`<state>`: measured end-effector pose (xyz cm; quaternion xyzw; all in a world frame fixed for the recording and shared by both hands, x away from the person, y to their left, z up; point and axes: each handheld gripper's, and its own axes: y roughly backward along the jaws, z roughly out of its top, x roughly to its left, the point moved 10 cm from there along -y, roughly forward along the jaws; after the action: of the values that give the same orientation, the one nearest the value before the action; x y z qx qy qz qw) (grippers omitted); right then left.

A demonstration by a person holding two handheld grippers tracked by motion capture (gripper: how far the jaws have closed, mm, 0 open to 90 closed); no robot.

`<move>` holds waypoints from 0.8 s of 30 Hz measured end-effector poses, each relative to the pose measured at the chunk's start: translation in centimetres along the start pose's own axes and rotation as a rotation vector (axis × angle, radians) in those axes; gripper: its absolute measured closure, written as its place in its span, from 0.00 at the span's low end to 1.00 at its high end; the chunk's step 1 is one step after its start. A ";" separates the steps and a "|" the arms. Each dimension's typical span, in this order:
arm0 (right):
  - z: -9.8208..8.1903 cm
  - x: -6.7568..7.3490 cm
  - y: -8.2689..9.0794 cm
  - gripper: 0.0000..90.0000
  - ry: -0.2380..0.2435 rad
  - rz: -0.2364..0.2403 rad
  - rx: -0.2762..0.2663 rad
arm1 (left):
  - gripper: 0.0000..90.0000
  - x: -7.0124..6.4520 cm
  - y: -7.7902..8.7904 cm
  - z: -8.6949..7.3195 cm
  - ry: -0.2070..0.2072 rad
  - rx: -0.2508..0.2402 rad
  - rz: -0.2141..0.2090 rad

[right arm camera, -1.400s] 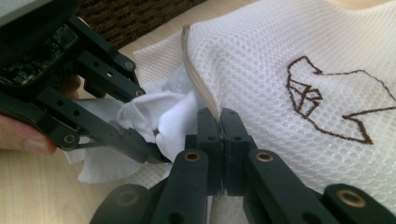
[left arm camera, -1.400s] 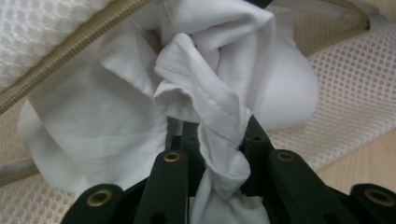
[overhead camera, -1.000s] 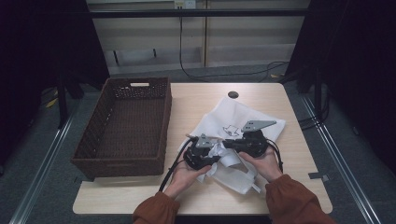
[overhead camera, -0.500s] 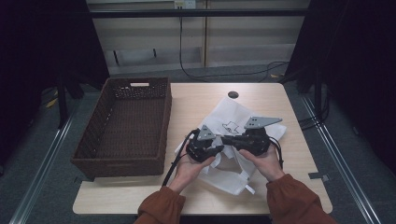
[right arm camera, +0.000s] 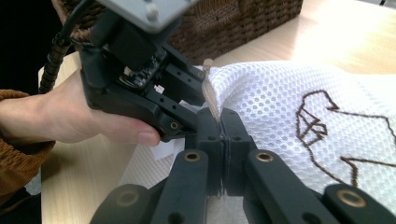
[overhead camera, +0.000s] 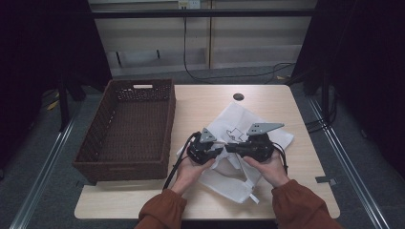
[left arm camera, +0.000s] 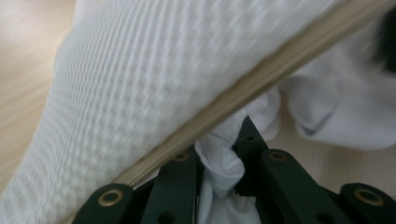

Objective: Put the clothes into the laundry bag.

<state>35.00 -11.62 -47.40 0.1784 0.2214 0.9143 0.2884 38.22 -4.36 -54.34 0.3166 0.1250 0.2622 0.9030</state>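
the high view shows one white mesh bag [overhead camera: 248, 143] lying on the table [overhead camera: 200, 107], just right of one wicker basket [overhead camera: 129, 129]. the right claw view adds a brown outline stitched on the bag and the right claw [right arm camera: 219, 122] clamped tight on its beige edge strip [right arm camera: 210, 93]. the left claw [left arm camera: 223, 156] pinches a bunch of white cloth.

A mesh bag [overhead camera: 239, 138] lies on the right half of the table [overhead camera: 200, 102], with the wicker basket [overhead camera: 128, 129] to its left, along the table's left edge. The left gripper [overhead camera: 217, 150] and right gripper [overhead camera: 230, 148] meet tip to tip over the bag's middle, each pinching its fabric. A round hole [overhead camera: 238, 97] sits in the tabletop behind the bag.
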 end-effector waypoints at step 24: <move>-2.7 -1.4 0.2 0.98 -0.010 -0.035 0.064 | 0.33 -3.1 3.1 -2.0 -0.125 0.081 -0.103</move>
<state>34.75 -13.44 -49.82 0.1883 0.2520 0.9007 0.2997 33.63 -2.97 -53.69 0.3617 0.0950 0.1898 0.9078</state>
